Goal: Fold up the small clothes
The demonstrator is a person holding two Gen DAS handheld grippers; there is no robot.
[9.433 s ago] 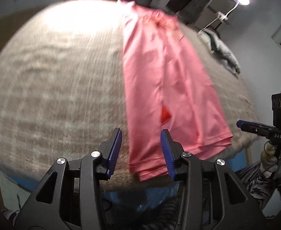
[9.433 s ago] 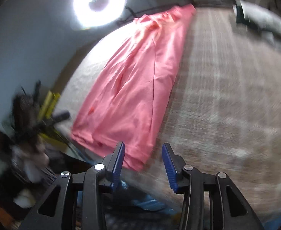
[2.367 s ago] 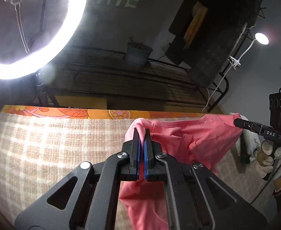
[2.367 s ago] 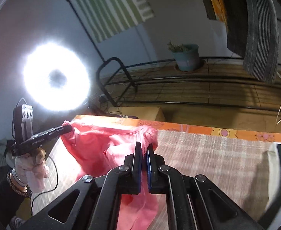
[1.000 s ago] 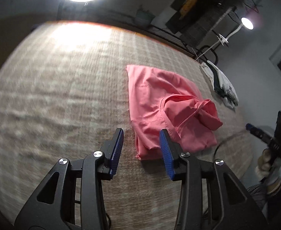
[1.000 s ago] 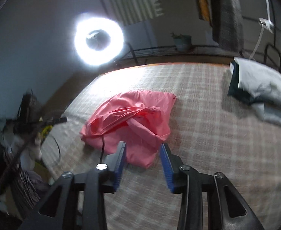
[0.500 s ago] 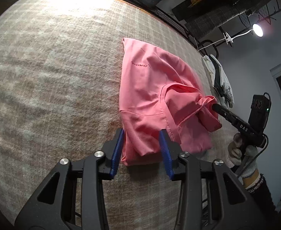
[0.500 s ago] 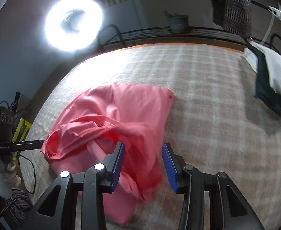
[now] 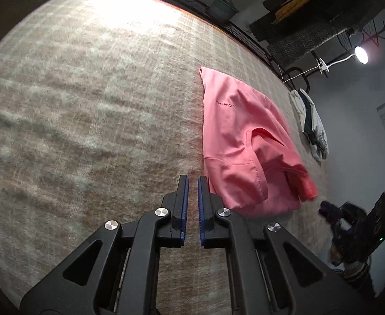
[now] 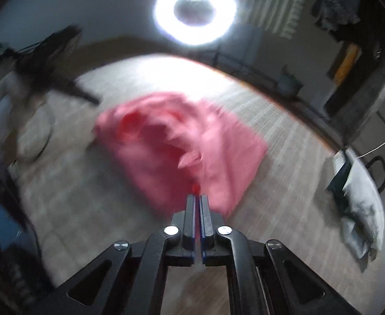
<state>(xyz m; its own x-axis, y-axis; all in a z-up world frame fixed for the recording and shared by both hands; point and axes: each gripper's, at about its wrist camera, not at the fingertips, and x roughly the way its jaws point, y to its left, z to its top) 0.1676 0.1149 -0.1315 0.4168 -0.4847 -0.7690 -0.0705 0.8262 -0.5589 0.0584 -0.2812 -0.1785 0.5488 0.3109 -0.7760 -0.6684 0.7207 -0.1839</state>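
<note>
Left wrist view: left claw [image 9: 191,181] was shut, empty, pink garment [image 9: 234,141] just rightward; right claw [image 10: 197,197], jaws just closing, seemingly pinched it; left needed regripping.

left gripper [image 9: 191,183]: jaws just closing, from wide half a second ago to nearly together; nothing between fingers
pink garment [image 9: 244,147]: edge was between left fingers, now just right of them
right gripper [image 10: 197,199]: jaws just closing, nearly together; pink garment [image 10: 182,147] ahead, a red bit at fingertips; pinch unclear, view blurred
</note>
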